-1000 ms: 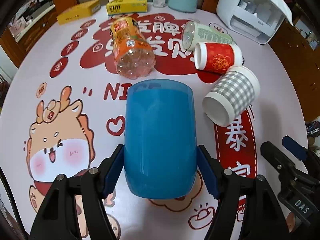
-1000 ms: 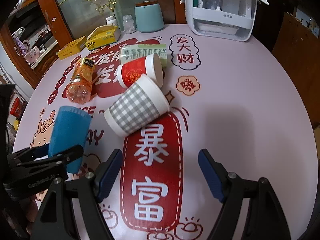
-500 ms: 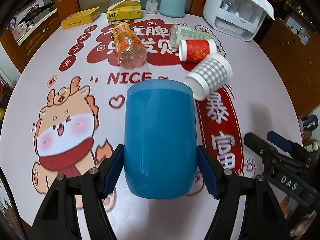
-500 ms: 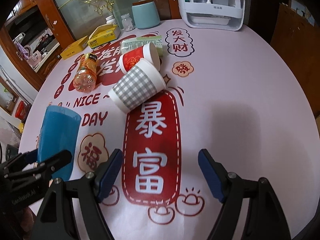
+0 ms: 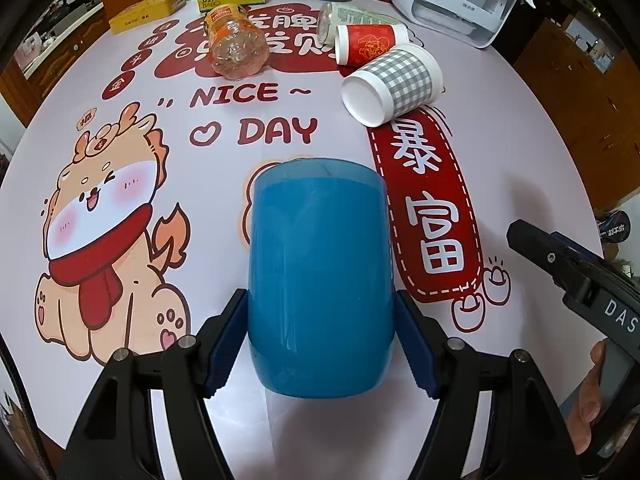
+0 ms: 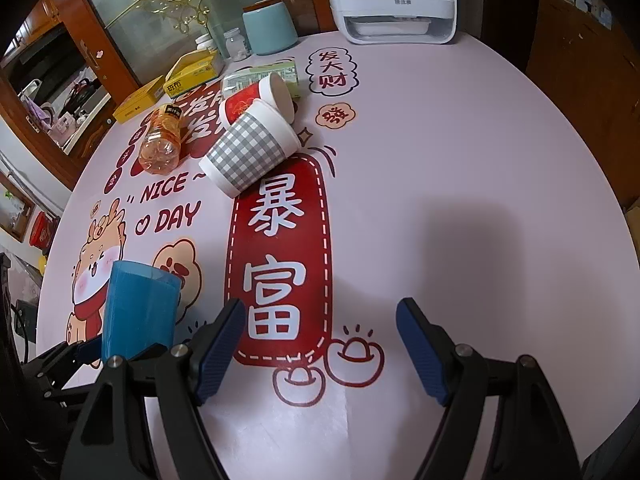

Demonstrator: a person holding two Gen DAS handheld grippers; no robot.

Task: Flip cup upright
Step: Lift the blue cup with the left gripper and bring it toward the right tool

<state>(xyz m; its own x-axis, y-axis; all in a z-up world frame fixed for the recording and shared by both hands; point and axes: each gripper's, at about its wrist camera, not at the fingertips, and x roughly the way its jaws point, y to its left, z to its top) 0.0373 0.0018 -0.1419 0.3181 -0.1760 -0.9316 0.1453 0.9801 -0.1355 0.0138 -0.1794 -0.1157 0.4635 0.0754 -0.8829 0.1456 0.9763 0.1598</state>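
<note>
My left gripper point(image 5: 320, 340) is shut on a blue cup point(image 5: 318, 276), its blue pads pressing both sides near the cup's near end. The cup points away from the camera, held above the table near its front edge. In the right wrist view the blue cup point(image 6: 138, 316) stands tilted, far end up, in the left gripper at the lower left. My right gripper point(image 6: 320, 350) is open and empty above the table's front, over the red banner print. The right gripper's body point(image 5: 576, 276) shows at the left wrist view's right edge.
A grey checked paper cup point(image 5: 394, 84) and a red paper cup point(image 5: 370, 44) lie on their sides mid-table, with a green can point(image 5: 348, 16) and an orange bottle point(image 5: 236, 46). Yellow boxes point(image 5: 148, 16), a teal canister point(image 6: 270, 28) and a white appliance point(image 6: 394, 0) line the back.
My left gripper has pulled the blue cup back toward the table's front edge, away from the lying cups and bottle. The right gripper has also drawn back, still open.
</note>
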